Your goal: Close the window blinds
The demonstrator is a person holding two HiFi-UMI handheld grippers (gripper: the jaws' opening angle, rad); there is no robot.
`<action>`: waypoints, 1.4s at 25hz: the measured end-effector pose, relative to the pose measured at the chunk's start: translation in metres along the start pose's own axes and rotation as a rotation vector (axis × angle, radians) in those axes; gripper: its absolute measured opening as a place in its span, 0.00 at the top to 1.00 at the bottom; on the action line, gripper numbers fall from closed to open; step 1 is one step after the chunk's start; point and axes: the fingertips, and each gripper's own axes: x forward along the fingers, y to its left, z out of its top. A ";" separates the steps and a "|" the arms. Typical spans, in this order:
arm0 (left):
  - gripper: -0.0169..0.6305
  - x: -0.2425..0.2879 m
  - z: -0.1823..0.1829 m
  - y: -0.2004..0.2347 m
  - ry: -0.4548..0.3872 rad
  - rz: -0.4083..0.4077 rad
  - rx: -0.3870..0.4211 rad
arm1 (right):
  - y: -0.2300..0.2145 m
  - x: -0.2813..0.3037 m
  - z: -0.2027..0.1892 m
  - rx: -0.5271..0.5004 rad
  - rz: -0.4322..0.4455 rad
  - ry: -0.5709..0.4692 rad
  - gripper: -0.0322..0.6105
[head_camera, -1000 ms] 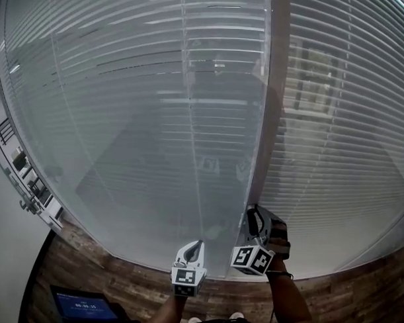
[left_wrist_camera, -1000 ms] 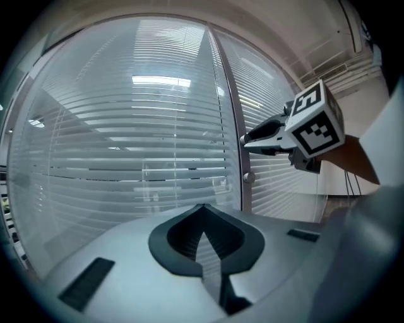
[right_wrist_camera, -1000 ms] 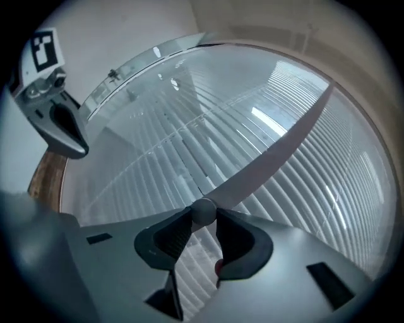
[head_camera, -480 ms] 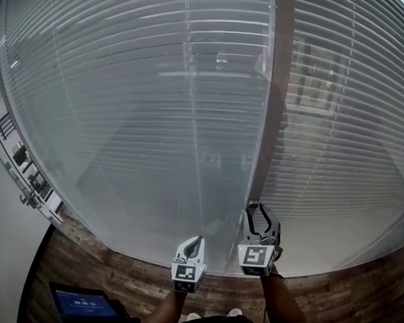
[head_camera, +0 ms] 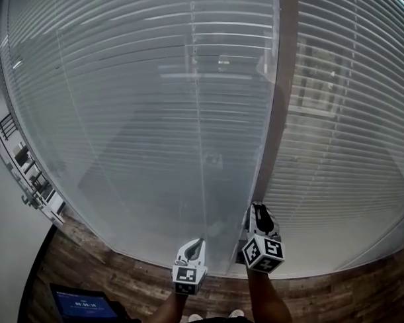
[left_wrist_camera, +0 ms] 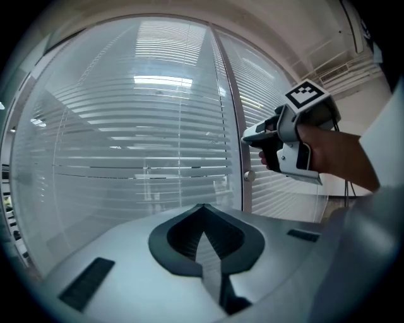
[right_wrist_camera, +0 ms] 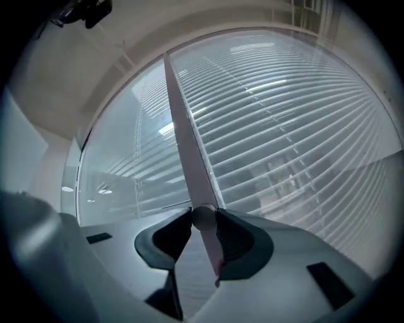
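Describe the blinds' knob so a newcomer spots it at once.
Two panels of slatted blinds meet at a grey vertical post. Low on that post sits the knob, gripped by the right gripper. It is small, round and grey, the only thing seen sticking out of the flat post.

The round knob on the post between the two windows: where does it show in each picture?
Head view: not visible; the right tongs cover its spot, low right of centre.
Left gripper view: round knob, right of centre on the post.
Right gripper view: centre, between the tongs.
Shared landmark: the grey post.
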 end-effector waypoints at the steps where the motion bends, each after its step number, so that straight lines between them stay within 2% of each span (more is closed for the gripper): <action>1: 0.97 -0.001 -0.001 0.001 0.002 0.003 0.000 | 0.000 0.000 0.000 -0.021 0.003 0.000 0.75; 4: 0.97 -0.003 -0.002 0.006 0.005 0.009 0.000 | 0.003 0.000 0.001 -0.172 0.001 0.017 0.75; 9: 0.97 -0.007 -0.005 0.009 0.009 0.000 -0.003 | 0.014 0.002 0.000 -0.591 -0.025 0.049 0.75; 15: 0.97 -0.006 -0.003 0.009 0.008 -0.010 0.005 | 0.020 0.002 -0.001 -0.969 -0.049 0.167 0.75; 24: 0.97 -0.013 -0.018 0.023 -0.007 -0.002 0.010 | 0.025 -0.007 -0.033 -1.539 0.050 0.220 0.75; 28: 0.97 -0.022 -0.010 0.021 0.000 -0.020 0.016 | 0.032 -0.011 -0.026 -1.718 0.079 0.233 0.75; 31: 0.97 -0.022 -0.005 0.020 -0.012 -0.027 0.026 | 0.033 -0.010 -0.021 -1.805 0.095 0.242 0.75; 33: 0.97 -0.020 0.001 0.019 -0.017 -0.028 0.026 | 0.032 -0.007 -0.014 -1.813 0.097 0.242 0.75; 35: 0.97 -0.018 0.005 0.018 -0.027 -0.028 0.033 | 0.030 -0.004 -0.010 -1.768 0.080 0.216 0.75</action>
